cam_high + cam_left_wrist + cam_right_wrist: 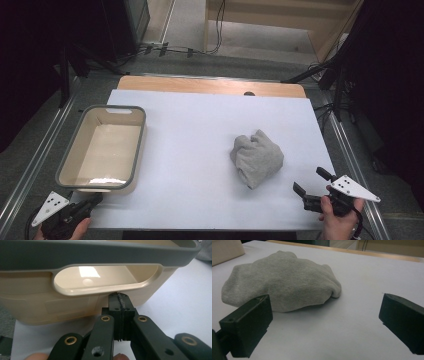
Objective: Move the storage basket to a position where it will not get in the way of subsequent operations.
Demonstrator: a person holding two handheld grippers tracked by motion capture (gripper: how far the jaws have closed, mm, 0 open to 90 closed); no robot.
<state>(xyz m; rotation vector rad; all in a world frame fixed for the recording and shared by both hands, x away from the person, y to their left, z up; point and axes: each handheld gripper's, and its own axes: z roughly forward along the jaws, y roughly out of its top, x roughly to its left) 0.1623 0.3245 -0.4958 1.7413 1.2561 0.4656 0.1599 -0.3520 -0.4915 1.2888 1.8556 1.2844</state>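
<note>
Two things sit on the white table [200, 150] in the high view: a grey cloth [257, 158] bunched up at the right & an empty tub [102, 148] at the left, well apart, w/ the left gripper [95, 199] at the tub's near end & the right gripper [311, 186] near the cloth. In the left gripper view the jaws are clenched on nothing, tips right by the tub [100, 287] under its handle hole. In the right gripper view the jaws are wide apart w/ the cloth [282, 281] just past them, not grabbed yet, so I think the job has hardly begun: cloth probably goes in the tub, all left to do.
</note>
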